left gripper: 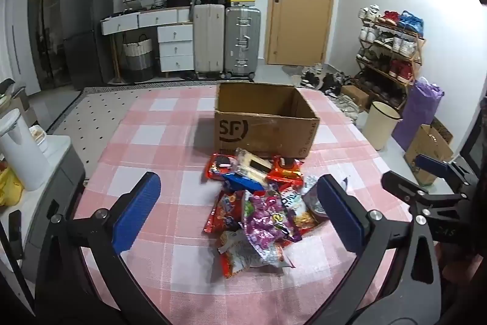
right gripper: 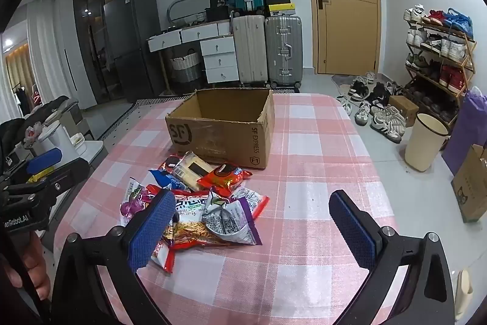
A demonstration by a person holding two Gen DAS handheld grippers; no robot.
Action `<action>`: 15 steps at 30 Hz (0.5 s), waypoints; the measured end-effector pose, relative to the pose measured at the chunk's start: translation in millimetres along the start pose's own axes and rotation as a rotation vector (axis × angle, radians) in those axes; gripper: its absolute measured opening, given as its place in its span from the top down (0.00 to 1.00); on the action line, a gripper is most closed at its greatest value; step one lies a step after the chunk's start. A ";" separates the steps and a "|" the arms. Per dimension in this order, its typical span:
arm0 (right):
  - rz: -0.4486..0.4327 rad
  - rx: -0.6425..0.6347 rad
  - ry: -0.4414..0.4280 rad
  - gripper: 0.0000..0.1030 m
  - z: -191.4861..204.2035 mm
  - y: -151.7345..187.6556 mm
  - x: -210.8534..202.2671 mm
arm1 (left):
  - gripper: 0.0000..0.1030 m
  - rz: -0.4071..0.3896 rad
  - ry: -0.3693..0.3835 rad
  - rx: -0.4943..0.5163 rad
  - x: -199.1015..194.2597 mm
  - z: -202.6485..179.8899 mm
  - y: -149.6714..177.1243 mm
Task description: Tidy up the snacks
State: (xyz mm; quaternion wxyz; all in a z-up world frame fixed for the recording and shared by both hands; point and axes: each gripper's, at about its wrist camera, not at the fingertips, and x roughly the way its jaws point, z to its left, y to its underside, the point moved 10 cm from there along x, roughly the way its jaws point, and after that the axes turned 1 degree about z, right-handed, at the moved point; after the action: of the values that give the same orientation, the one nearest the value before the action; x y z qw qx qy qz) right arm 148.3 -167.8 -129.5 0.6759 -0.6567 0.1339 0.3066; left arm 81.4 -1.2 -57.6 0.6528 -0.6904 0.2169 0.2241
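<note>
Cardboard box [left gripper: 264, 124] stands empty at the far side of the checked surface [left gripper: 152, 142], snack packets [left gripper: 258, 203] heaped just near it; with both jaws released, take one top packet at a time.

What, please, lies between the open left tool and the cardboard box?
The heap of snack packets on the checked cloth; its far packets reach the cardboard box. The left wrist view shows this, past the left tool.
</note>
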 end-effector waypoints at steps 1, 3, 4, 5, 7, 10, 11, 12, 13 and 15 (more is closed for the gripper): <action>0.011 0.004 -0.003 0.00 -0.1 0.9 0.5 | 0.01 -0.001 -0.004 0.003 0.0 -0.7 -0.4; 0.009 0.004 -0.002 0.00 -0.5 0.7 0.9 | 0.01 -0.017 0.035 -0.022 -0.6 2.7 0.4; 0.009 0.003 -0.001 0.00 -0.5 0.5 1.3 | 0.01 -0.017 0.032 -0.022 -0.7 2.5 0.1; 0.009 0.002 0.000 0.00 -0.4 0.3 1.7 | 0.01 -0.018 0.033 -0.022 -1.7 3.8 -0.5; 0.010 -0.001 0.002 0.00 -0.2 -0.4 2.8 | 0.01 -0.024 0.020 0.002 -2.5 0.4 -0.6; 0.003 0.006 -0.005 0.00 -0.8 1.1 0.1 | 0.01 -0.027 0.011 0.012 -3.9 -3.6 -0.1; 0.003 0.005 -0.004 0.00 -0.7 0.9 0.5 | 0.01 -0.023 0.010 0.015 -2.2 -4.7 0.3; 0.005 0.005 -0.004 0.00 -0.3 0.8 1.0 | 0.01 -0.025 0.012 0.013 -3.1 -5.9 0.5; 0.005 0.004 -0.004 0.00 0.3 0.7 1.4 | 0.01 -0.024 0.012 0.014 -2.7 -7.5 0.9; 0.005 0.003 -0.005 0.00 1.1 0.6 1.6 | 0.01 -0.027 0.014 0.006 -3.2 -5.1 1.0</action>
State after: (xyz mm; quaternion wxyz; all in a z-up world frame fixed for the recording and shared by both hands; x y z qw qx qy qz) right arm 149.0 -166.4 -130.8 0.6763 -0.6546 0.1343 0.3100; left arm 78.3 -6.4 -56.3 0.6562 -0.6930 0.2125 0.2099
